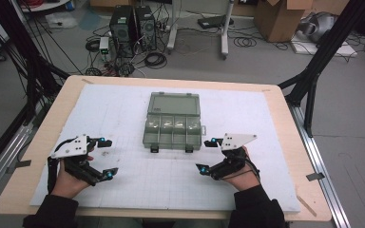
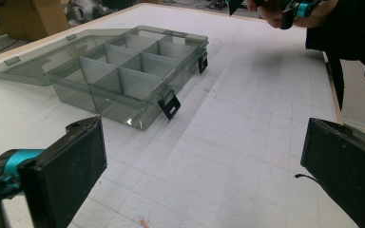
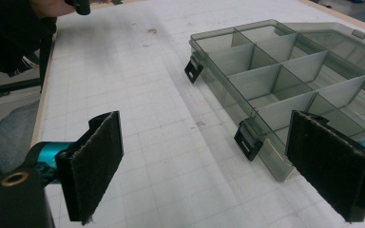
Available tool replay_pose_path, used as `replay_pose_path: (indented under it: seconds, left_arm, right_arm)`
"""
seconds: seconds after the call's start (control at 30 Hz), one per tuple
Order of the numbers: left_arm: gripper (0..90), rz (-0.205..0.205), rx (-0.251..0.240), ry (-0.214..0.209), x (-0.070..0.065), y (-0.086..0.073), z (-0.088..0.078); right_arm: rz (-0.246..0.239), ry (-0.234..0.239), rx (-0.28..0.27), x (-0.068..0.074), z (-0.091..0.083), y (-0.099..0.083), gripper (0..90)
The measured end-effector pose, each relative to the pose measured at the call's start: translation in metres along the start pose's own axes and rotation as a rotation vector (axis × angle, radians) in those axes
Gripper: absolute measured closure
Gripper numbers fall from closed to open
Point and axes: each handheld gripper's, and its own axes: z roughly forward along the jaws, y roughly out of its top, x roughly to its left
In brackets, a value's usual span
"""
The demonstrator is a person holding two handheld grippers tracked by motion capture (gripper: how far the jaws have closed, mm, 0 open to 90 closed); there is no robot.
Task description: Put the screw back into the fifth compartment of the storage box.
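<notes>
Translucent grey plastic compartment box [image 1: 173, 126], lid open, centre frame on desk [image 1: 275, 99]; long axis front-to-back, midway between left hand-held gripper [image 1: 105, 157] and right hand-held gripper [image 1: 207, 155], both spread, empty.

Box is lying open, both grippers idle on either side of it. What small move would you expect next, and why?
Probably the right gripper edging toward the organizer box, perhaps to reach past it for the lid. Its jaws stand wide open with nothing between them, and the box's near corner and a black latch sit just ahead of them. The left gripper is equally open and free, so either could lead.
</notes>
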Motion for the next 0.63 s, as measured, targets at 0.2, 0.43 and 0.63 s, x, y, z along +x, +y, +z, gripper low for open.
replay_pose_path:
  seconds: [0.2, 0.43, 0.63]
  left_arm:
    - [1.7, 0.003, 0.006, 0.002, 0.0004, -0.0003, 0.0004]
    - [1.7, -0.001, 0.005, 0.003, 0.0007, -0.0006, -0.0001]
    - [1.7, -0.003, 0.007, 0.004, 0.0009, -0.0006, 0.0008]
  right_arm:
    - [-0.003, 0.0, -0.001, -0.0004, 0.0003, 0.0001, 11.3]
    - [-0.002, 0.001, 0.003, -0.0006, 0.0013, -0.0001, 11.3]
    - [-0.004, -0.001, 0.005, -0.0007, 0.0014, -0.0001, 11.3]
